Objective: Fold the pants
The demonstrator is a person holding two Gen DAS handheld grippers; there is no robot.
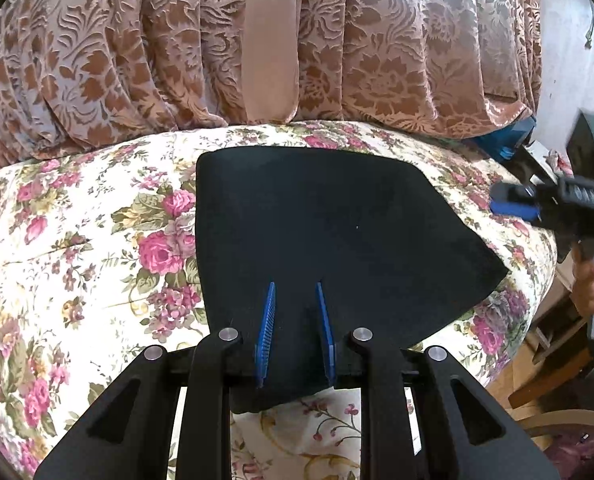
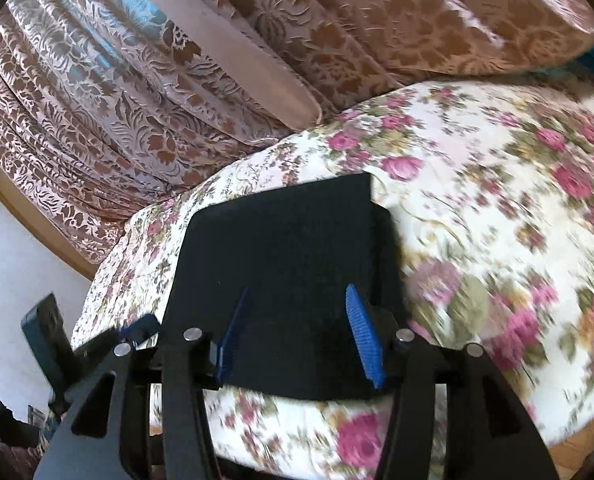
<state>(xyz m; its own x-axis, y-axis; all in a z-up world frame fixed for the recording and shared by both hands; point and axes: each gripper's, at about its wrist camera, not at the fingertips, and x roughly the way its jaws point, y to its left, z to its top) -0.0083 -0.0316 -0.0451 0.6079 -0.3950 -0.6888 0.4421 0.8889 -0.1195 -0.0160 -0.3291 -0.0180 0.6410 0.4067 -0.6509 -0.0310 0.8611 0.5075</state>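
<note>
The black pants (image 1: 337, 236) are lying folded into a compact dark panel on the flowered bedspread (image 1: 77, 240), near the bed's front edge, with one corner reaching toward the side where the bed drops away. The left gripper (image 1: 295, 308) is hovering low over the near end of the cloth, its blue pads (image 1: 265, 332) standing a little apart; whether they are pinching any fabric I cannot tell, because black cloth fills the gap. The right gripper (image 2: 299, 304) is sitting over the other side of the stack with its jaws well apart and nothing clamped between them. A hand (image 1: 591, 280) is holding it off to the side. Behind the bed a brown patterned curtain (image 1: 137, 60) is hanging in folds.

The risk, as I judge it, is the top layer: if a pad drags while lifting away, the fold could slide open or go crooked, and the corner nearest the edge could be pulled off the bed.
</note>
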